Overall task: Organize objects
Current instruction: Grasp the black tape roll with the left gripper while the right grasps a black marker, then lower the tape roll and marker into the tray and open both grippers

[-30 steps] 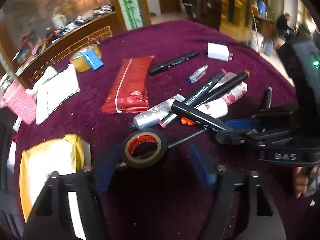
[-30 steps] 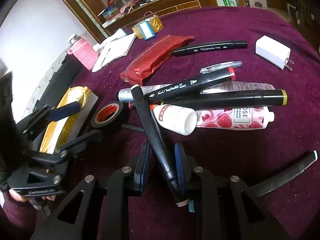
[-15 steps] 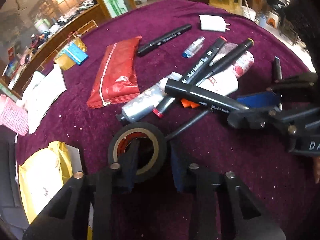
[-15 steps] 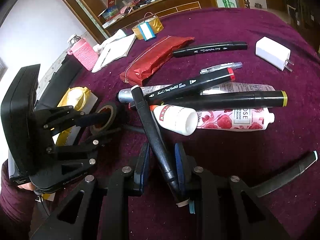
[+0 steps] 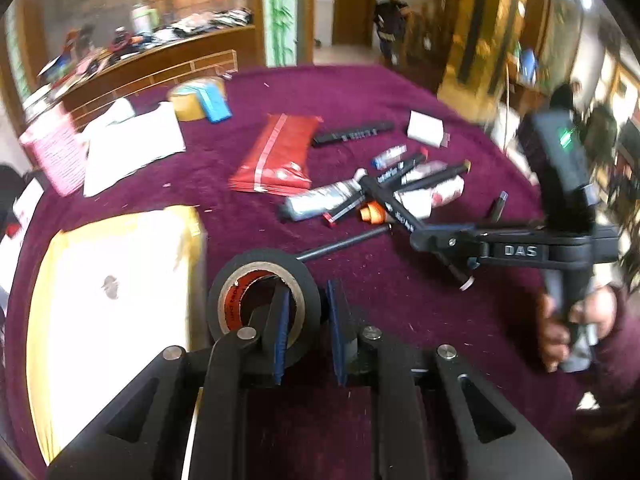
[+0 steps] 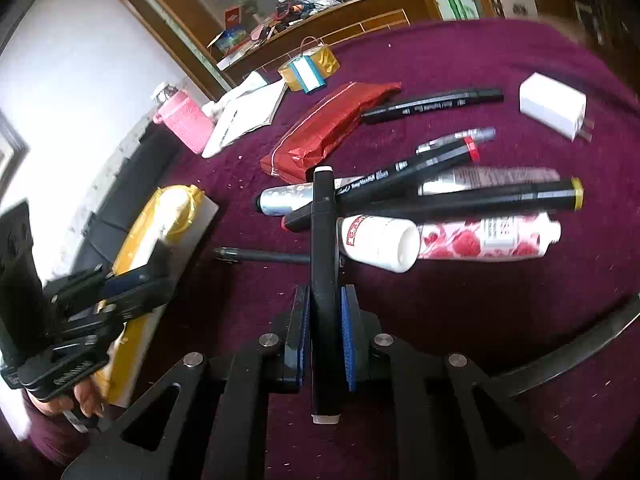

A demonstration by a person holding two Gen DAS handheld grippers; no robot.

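On the maroon-clothed counter strewn with clutter, the left hand-held gripper pinches the black tape roll through its ring wall, closing to carry it, while the right hand-held gripper clamps a black marker lengthwise for sorting.

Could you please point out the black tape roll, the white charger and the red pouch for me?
Black tape roll (image 5: 256, 268): left wrist view, on its upper rim.
White charger (image 6: 550, 106): right wrist view, on its top face.
Red pouch (image 6: 332, 128): right wrist view, on its middle.
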